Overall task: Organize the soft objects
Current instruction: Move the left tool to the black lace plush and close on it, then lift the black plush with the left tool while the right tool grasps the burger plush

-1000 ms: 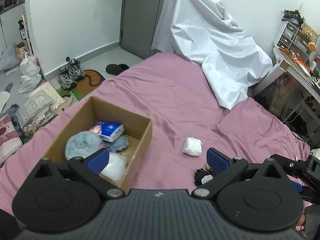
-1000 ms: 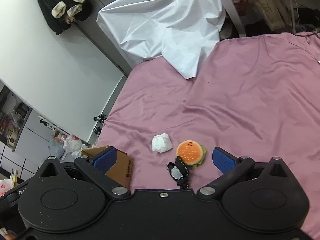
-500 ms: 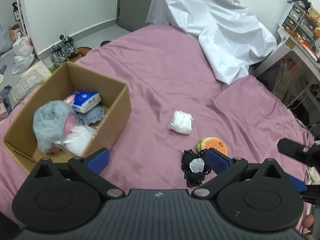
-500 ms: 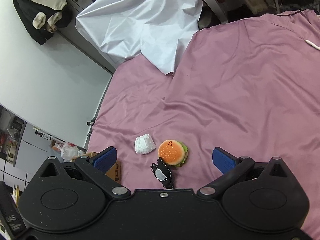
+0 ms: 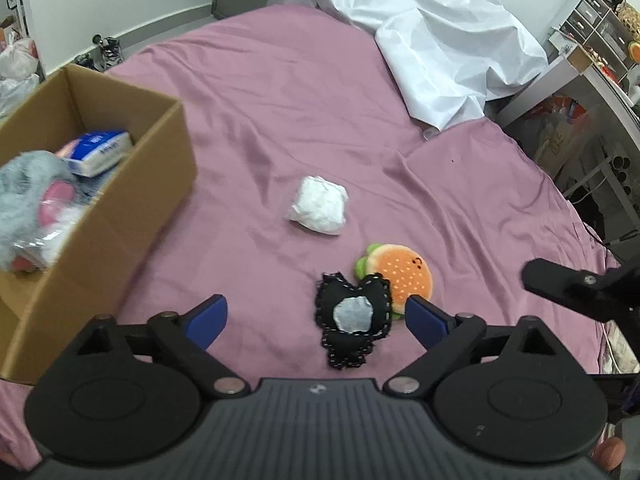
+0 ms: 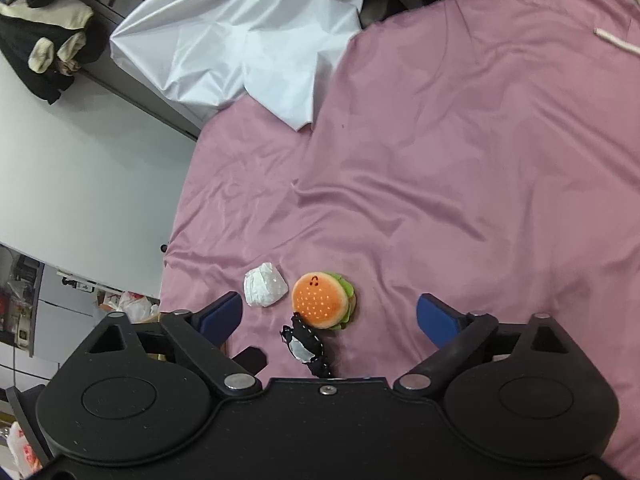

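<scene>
On the pink bed sheet (image 5: 280,92) lie a white soft packet (image 5: 318,210), a burger plush (image 5: 400,276) and a black heart cushion (image 5: 352,320). My left gripper (image 5: 316,316) hangs just above the heart cushion, which shows between its blue fingers. Its jaws are closing and do not touch the cushion. From the right wrist view, the burger plush (image 6: 320,300) lies between the fingers of my right gripper (image 6: 330,314). Those jaws are closing too and touch nothing. The white packet (image 6: 265,290) and heart cushion (image 6: 306,348) lie beside the burger.
A cardboard box (image 5: 132,208) stands at the left on the bed, holding a grey plush (image 5: 28,192) and a blue tissue pack (image 5: 100,152). A white sheet (image 5: 432,48) is heaped at the far end. A desk with drawers (image 5: 592,48) stands beyond the right edge.
Both grippers have sunk toward the three toys. The left view has swung from the box to the heart cushion. Both pairs of fingers stand slightly narrower.
</scene>
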Tool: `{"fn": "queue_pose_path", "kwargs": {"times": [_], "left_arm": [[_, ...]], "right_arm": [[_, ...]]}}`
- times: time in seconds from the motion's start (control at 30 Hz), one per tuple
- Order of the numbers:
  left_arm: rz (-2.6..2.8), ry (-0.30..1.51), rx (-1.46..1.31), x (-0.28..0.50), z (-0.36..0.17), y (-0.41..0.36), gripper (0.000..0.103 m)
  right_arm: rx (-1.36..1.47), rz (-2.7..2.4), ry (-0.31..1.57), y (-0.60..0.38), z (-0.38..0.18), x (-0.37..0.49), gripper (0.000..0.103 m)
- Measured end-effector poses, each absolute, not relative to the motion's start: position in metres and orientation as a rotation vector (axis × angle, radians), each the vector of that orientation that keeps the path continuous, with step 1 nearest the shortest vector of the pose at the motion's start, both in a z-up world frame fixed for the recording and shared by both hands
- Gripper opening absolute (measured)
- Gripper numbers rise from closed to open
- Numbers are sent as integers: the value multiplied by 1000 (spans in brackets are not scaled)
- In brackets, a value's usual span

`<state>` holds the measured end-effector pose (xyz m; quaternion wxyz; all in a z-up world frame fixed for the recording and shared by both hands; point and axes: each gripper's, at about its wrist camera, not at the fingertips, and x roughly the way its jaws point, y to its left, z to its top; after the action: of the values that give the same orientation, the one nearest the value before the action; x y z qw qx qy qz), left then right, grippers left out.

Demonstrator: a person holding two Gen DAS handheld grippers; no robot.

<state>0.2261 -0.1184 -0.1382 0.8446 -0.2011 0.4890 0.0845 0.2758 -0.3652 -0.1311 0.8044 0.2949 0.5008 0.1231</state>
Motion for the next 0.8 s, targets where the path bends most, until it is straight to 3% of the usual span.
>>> {"fn": "queue_pose_path", "kwargs": {"times": [0.33, 0.53, 0.6, 0.8], "left_arm": [[163, 1096, -459, 244, -172, -132, 81], [181, 1122, -500, 253, -182, -125, 64], [191, 1136, -517, 256, -185, -119, 47], [205, 1150, -545, 261, -183, -103, 40]], "right_arm": [[655, 255, 1127, -358, -149, 289, 82], [691, 255, 1153, -352, -162, 296, 71], [702, 261, 1162, -348, -166, 301, 66], [708, 251, 1187, -338, -179, 311, 65]]}}
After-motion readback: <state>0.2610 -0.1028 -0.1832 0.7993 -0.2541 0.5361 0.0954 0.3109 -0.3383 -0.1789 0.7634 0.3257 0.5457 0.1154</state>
